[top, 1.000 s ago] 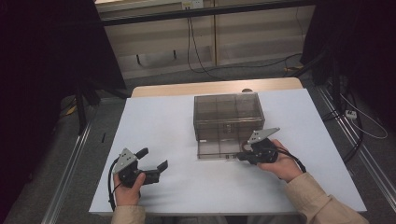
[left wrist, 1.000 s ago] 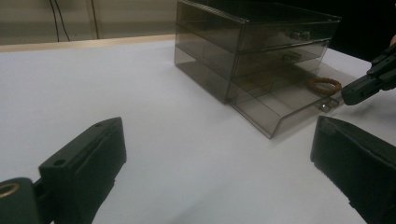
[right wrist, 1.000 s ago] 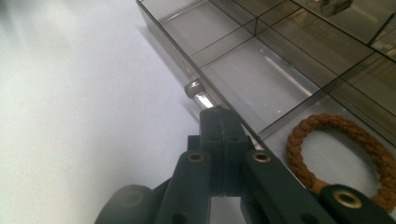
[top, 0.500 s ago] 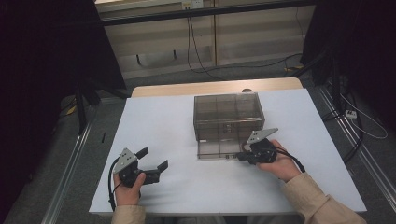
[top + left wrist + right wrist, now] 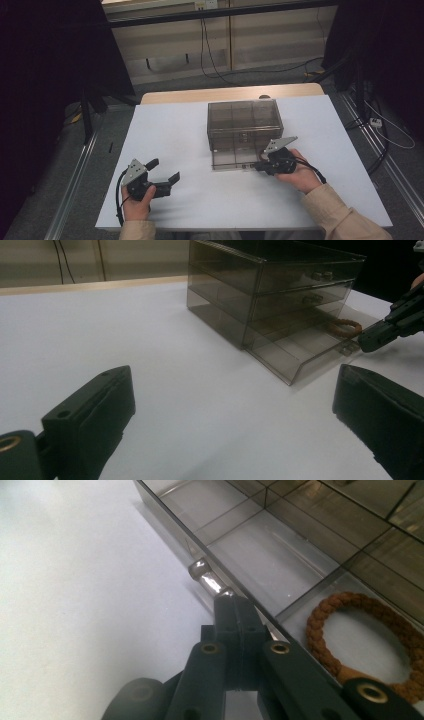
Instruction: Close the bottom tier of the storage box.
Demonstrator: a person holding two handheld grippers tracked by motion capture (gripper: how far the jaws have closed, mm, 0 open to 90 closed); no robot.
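Note:
A smoky clear drawer cabinet (image 5: 242,125) stands on the white table (image 5: 170,130). Its bottom drawer (image 5: 300,347) is pulled out toward me, and a brown braided hair tie (image 5: 325,630) lies in one of its compartments. My right gripper (image 5: 235,605) is shut, its tips pinched on the drawer's chrome handle (image 5: 205,577) at the front edge. In the high view the right gripper (image 5: 257,166) sits at the drawer's front right. My left gripper (image 5: 165,170) rests low on the table at the front left, open and with nothing in it, pointing toward the cabinet (image 5: 270,280).
The upper drawers (image 5: 305,277) of the cabinet are pushed in. A wooden strip (image 5: 225,94) runs along the table's far edge. Cables (image 5: 215,50) lie on the floor beyond, and metal rails (image 5: 75,170) flank the table.

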